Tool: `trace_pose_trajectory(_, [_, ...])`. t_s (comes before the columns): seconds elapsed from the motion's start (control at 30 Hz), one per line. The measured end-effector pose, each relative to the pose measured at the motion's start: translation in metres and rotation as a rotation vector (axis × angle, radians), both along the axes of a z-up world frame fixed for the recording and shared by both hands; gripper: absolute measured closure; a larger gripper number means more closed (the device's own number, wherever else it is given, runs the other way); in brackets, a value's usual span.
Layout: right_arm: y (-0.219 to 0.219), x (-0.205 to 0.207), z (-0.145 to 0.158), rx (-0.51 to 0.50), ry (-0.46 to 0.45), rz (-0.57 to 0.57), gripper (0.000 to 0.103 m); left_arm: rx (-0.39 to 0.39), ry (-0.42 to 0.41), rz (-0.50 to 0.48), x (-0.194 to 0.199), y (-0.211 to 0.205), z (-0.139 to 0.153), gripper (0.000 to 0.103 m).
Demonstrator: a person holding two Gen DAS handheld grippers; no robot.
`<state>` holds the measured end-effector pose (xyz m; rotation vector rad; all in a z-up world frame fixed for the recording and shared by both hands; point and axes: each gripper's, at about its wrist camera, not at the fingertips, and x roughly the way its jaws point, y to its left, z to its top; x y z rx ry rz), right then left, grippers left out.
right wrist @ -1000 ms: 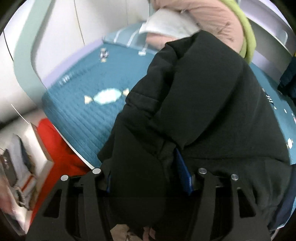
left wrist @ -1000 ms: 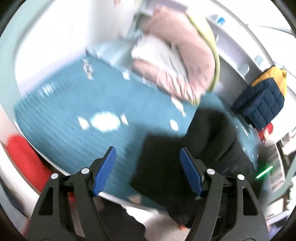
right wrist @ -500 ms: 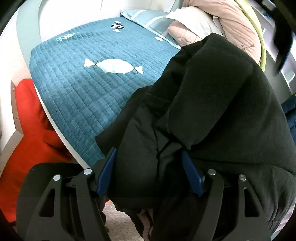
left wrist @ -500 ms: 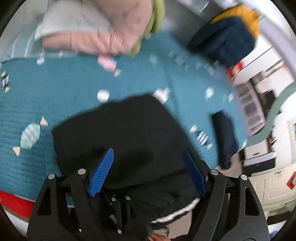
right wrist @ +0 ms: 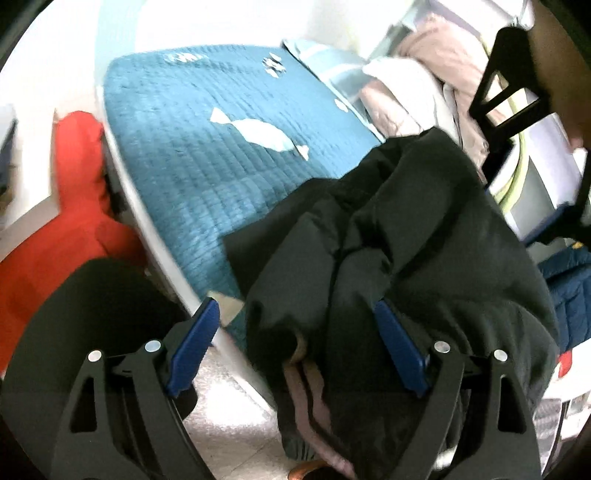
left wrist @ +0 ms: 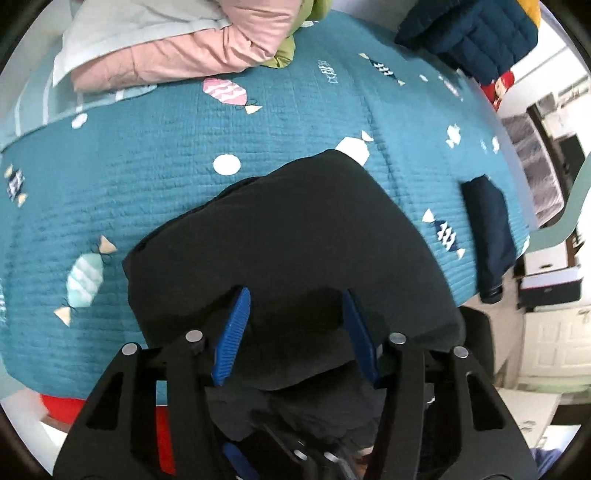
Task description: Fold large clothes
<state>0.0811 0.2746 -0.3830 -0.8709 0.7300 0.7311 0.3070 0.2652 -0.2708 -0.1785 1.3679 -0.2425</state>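
The left gripper [left wrist: 295, 314] hovers with its blue pads [left wrist: 233, 332] spread wide over the near edge of the black jacket [left wrist: 295, 236], gripping nothing; the right gripper [right wrist: 295, 332] is likewise spread apart, its right pad [right wrist: 397, 350] against the garment's bunched folds and its left pad out over the bed's white edge, nothing clamped between them. From the left wrist the black jacket looks like a smooth folded slab lying on the teal quilt [left wrist: 147, 177] at the bed's near side; the right wrist shows instead its rumpled side spilling over the bed edge [right wrist: 147, 229] toward six o'clock, with a pinkish-brown lining strip [right wrist: 306, 406] hanging below. Only the left view shows a dark navy folded piece [left wrist: 487, 236] at three o'clock and a navy-and-yellow puffer jacket [left wrist: 476, 33] at one o'clock. Pink bedding [left wrist: 192, 48] sits at eleven o'clock. The right view alone shows a red mass [right wrist: 62, 206] beside the bed at nine o'clock and pale floor at six.
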Motion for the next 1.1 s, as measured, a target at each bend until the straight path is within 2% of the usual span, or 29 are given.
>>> trace_pose_trajectory(0.3, [-0.065,-0.028,0.047,0.125,-0.098,0.068,0.021,0.050,-0.006,-0.026,0.000,0.004,-0.008,0.050])
trace_pose_trajectory(0.47, [-0.099,-0.024,0.076,0.206,-0.133,0.007,0.022,0.066,-0.021,-0.025,-0.002,0.008,-0.011,0.050])
trace_pose_trajectory(0.53, [-0.111,-0.015,0.084,0.228,-0.142,-0.032,0.031,0.075,-0.028,-0.023,-0.004,0.008,-0.012,0.051])
trace_pose_trajectory(0.57, [-0.116,-0.011,0.087,0.233,-0.148,-0.047,0.032,0.081,-0.033,-0.022,-0.005,0.008,-0.013,0.051])
trace_pose_trajectory(0.6, [-0.119,-0.008,0.089,0.240,-0.145,-0.059,0.040,0.085,-0.036,-0.023,-0.006,0.008,-0.013,0.051])
trace_pose_trajectory(0.63, [-0.124,-0.001,0.089,0.253,-0.124,-0.087,0.049,0.089,-0.040,-0.022,-0.007,0.008,-0.014,0.051])
trace_pose_trajectory(0.7, [-0.129,0.011,0.085,0.254,-0.091,-0.138,0.060,0.098,-0.050,-0.023,-0.009,0.007,-0.015,0.051])
trace_pose_trajectory(0.73, [-0.130,0.015,0.081,0.243,-0.076,-0.151,0.062,0.111,-0.059,-0.029,-0.010,0.007,-0.016,0.051])
trace_pose_trajectory(0.83, [-0.134,0.031,0.061,0.242,0.019,-0.200,0.065,0.143,-0.085,-0.040,-0.012,0.004,-0.019,0.051])
trace_pose_trajectory(1.0, [-0.131,0.040,0.046,0.249,0.060,-0.225,0.065,0.242,-0.170,-0.078,-0.020,-0.008,-0.029,0.051])
trace_pose_trajectory(1.1, [-0.131,0.045,0.045,0.246,0.069,-0.235,0.065,0.270,-0.237,-0.095,-0.024,-0.012,-0.033,0.051])
